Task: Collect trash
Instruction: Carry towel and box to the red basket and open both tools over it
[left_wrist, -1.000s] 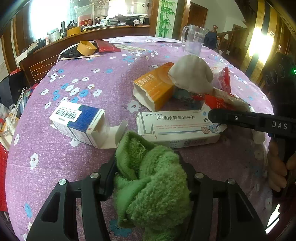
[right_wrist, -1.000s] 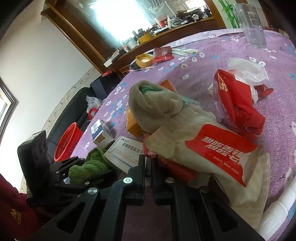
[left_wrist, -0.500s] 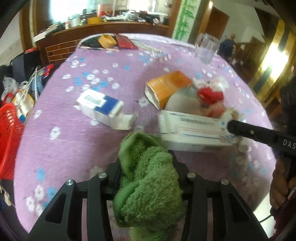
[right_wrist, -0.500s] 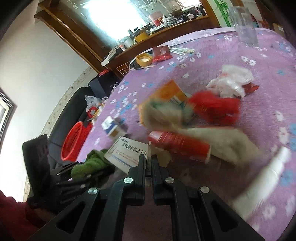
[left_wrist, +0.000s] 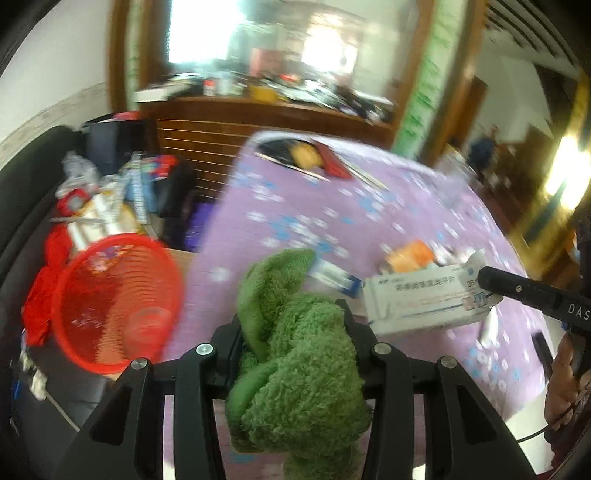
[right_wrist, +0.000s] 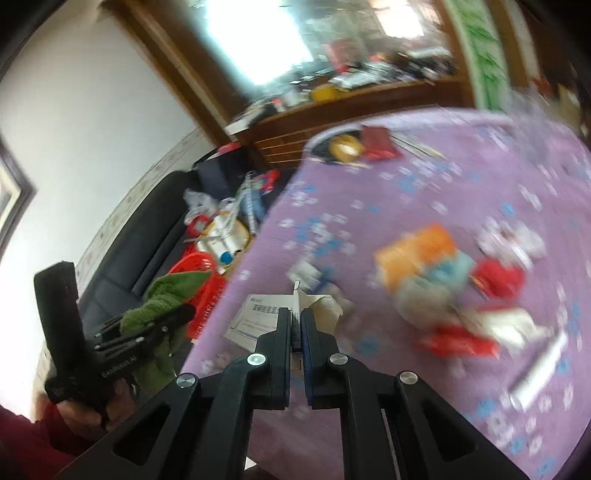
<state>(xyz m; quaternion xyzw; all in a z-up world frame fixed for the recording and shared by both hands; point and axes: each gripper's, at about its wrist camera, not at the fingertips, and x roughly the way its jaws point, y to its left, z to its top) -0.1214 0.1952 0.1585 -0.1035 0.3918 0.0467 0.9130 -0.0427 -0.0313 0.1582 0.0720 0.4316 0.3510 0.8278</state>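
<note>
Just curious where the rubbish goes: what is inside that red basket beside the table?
The red basket looks nearly empty, its ribbed bottom showing through. The picture is blurred, so small scraps could be missed, and the green cloth covers nothing of it.

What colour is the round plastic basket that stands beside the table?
The round plastic basket is red, seen best in the left wrist view.

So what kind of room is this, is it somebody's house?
Probably a lived-in home, a dining or living room. There's a table under a purple flowered cloth, a dark sofa piled with bags, and a cluttered wooden sideboard at the back.
</note>
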